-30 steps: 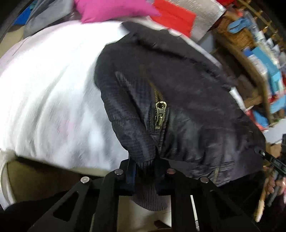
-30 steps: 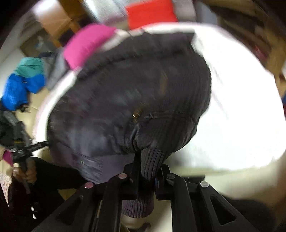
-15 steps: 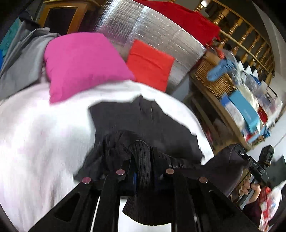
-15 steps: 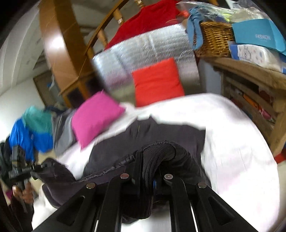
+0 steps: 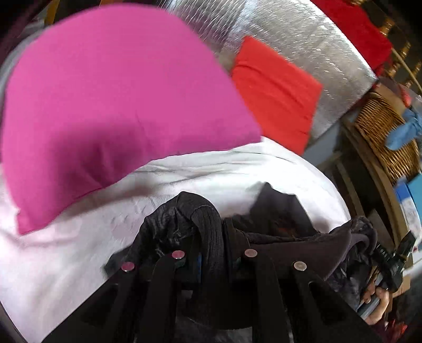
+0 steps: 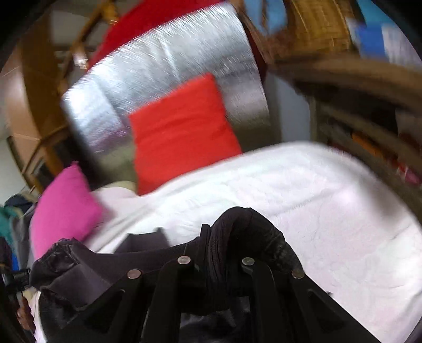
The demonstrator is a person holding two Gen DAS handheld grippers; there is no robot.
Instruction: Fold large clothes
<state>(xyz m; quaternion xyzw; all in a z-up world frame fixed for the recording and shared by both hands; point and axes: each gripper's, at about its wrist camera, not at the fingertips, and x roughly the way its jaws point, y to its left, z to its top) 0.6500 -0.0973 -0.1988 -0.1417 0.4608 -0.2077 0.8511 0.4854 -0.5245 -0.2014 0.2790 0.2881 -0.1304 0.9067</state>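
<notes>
Claws (image 5: 211,253) (image 6: 219,260) both clamp black jacket (image 5: 277,227) ribbing — above white bed (image 6: 329,198).

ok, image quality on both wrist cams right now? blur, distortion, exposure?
Left wrist: strong fisheye bend, dark corners; pink pillow and foil panel smeared, left gripper and jacket cuff sharp. Right wrist: heavier smear on red pillow, shelf and basket; sheet near blown out; right gripper crisp.
</notes>
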